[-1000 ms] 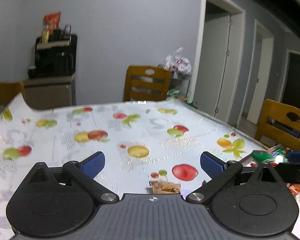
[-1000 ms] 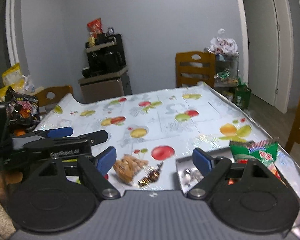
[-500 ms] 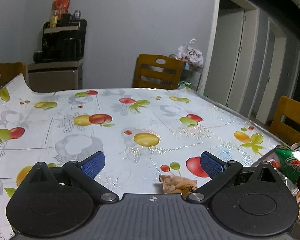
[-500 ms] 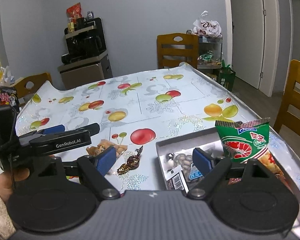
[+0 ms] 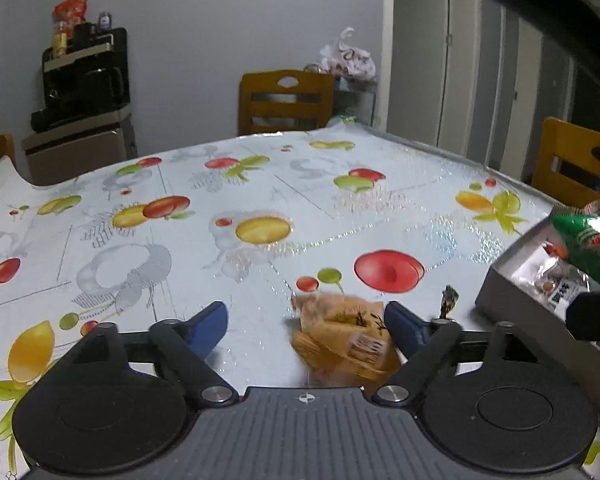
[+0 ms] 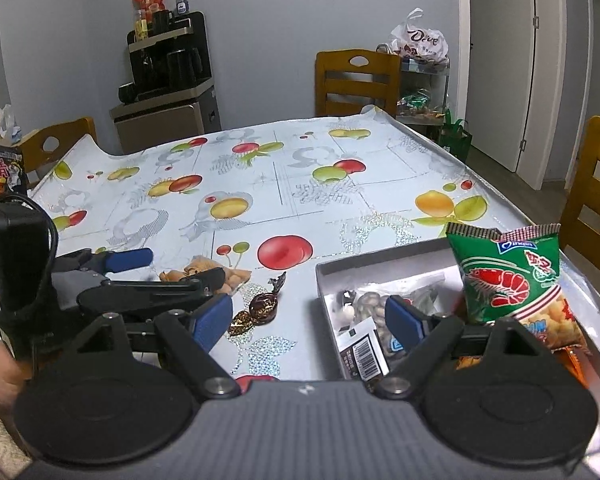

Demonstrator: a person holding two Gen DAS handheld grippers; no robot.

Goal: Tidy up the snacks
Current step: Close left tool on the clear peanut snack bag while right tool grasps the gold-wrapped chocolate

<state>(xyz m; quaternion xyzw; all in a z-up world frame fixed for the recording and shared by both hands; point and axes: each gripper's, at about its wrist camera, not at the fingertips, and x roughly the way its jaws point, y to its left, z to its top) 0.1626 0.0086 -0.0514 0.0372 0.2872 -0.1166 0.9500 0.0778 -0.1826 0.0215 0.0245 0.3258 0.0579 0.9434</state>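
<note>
A clear packet of golden biscuits lies on the fruit-print tablecloth between the fingers of my left gripper. Its jaws are closing; the right pad is at the packet's edge and the left pad stands apart from it. From the right wrist view the left gripper straddles the same biscuit packet. A brown foil-wrapped candy lies just right of it. My right gripper hangs open and empty above the table, between the candy and the grey tray. The tray holds a green shrimp-chip bag and small packets.
The candy and the tray's wall sit right of the left gripper. Wooden chairs stand around the table, and a cabinet with a coffee machine is at the back wall. A black snack bag stands at far left.
Both grippers have sunk toward the table. The left gripper's fingers have drawn closer together, and the biscuit packet now lies between them. The right gripper's opening is unchanged.
</note>
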